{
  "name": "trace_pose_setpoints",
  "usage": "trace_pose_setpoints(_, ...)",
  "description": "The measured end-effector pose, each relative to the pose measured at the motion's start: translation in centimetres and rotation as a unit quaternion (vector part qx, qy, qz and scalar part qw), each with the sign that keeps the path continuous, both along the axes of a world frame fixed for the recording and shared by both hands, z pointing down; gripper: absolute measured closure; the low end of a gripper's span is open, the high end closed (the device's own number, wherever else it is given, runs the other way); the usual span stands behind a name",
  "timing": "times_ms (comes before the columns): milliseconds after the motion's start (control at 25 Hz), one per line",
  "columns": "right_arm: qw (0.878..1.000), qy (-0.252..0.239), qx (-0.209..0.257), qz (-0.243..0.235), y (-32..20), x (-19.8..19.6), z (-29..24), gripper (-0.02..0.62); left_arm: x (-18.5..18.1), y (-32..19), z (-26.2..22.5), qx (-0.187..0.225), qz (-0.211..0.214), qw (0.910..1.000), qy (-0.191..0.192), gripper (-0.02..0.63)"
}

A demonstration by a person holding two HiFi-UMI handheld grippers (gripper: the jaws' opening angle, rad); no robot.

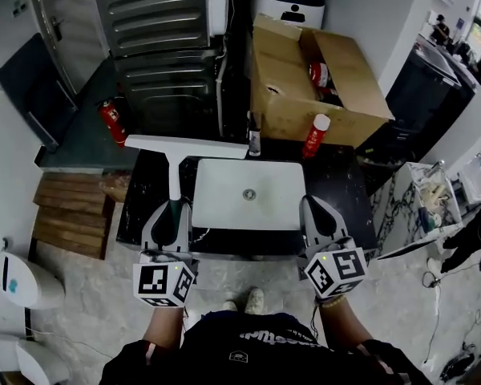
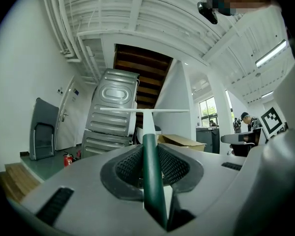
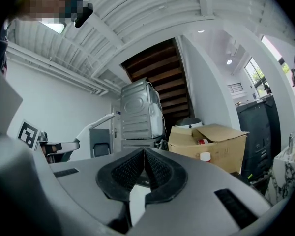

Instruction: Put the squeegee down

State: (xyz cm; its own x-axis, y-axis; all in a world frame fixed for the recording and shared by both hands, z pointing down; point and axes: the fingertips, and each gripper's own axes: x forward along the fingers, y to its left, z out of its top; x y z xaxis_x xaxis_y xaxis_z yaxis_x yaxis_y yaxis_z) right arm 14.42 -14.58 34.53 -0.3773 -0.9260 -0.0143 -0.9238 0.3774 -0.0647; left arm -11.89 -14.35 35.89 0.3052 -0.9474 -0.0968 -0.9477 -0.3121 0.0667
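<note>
The squeegee has a long white blade (image 1: pixel 184 145), a white neck and a dark green handle (image 1: pixel 175 212). My left gripper (image 1: pixel 173 208) is shut on that handle and holds it level above the left end of the black marble counter (image 1: pixel 144 187). In the left gripper view the green handle (image 2: pixel 151 168) runs between the pads and the white blade (image 2: pixel 145 111) stands crosswise ahead. At the counter's right front my right gripper (image 1: pixel 314 208) is shut with nothing in it; in its own view the right gripper (image 3: pixel 143 155) has its pads touching.
A white basin (image 1: pixel 248 192) is set in the counter's middle. Behind it stand a dark bottle (image 1: pixel 255 140) and a red spray can (image 1: pixel 315 135), then an open cardboard box (image 1: pixel 313 79). A grey appliance (image 1: pixel 164 46), a fire extinguisher (image 1: pixel 112 121) and wooden steps (image 1: pixel 68 215) lie to the left.
</note>
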Motion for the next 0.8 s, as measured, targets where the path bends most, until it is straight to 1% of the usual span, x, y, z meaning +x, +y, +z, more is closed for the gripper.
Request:
trace_pose_setpoints(120, 1.0, -0.006, 0.004, -0.012, -1.9, 1.0, -0.3, 0.557, 1.4, -1.7, 0.1, -0.007, -0.003, 0.9998, -0.017, 0.507)
trace_pose_setpoints(280, 1.0, -0.014, 0.007, -0.023, -3.8, 2.2, -0.1, 0.557, 3.2, -3.2, 0.7, -0.016, -0.004, 0.9995, -0.026, 0.507)
trace_pose_setpoints(360, 1.0, -0.017, 0.006, -0.024, -4.9, 2.2, 0.3, 0.557, 3.5, -3.8, 1.1, -0.02, -0.005, 0.9995, -0.025, 0.508)
trace_pose_setpoints(600, 1.0, -0.012, -0.005, -0.027, -7.0, 0.0, 1.1, 0.557, 1.7, -6.3, 1.8, -0.032, -0.004, 0.9991, -0.026, 0.508)
trace_pose_setpoints(800, 1.0, -0.006, 0.001, -0.024, -8.4, -1.7, 0.7, 0.557, -0.1, -7.9, 2.3, -0.033, -0.003, 0.9992, -0.024, 0.508)
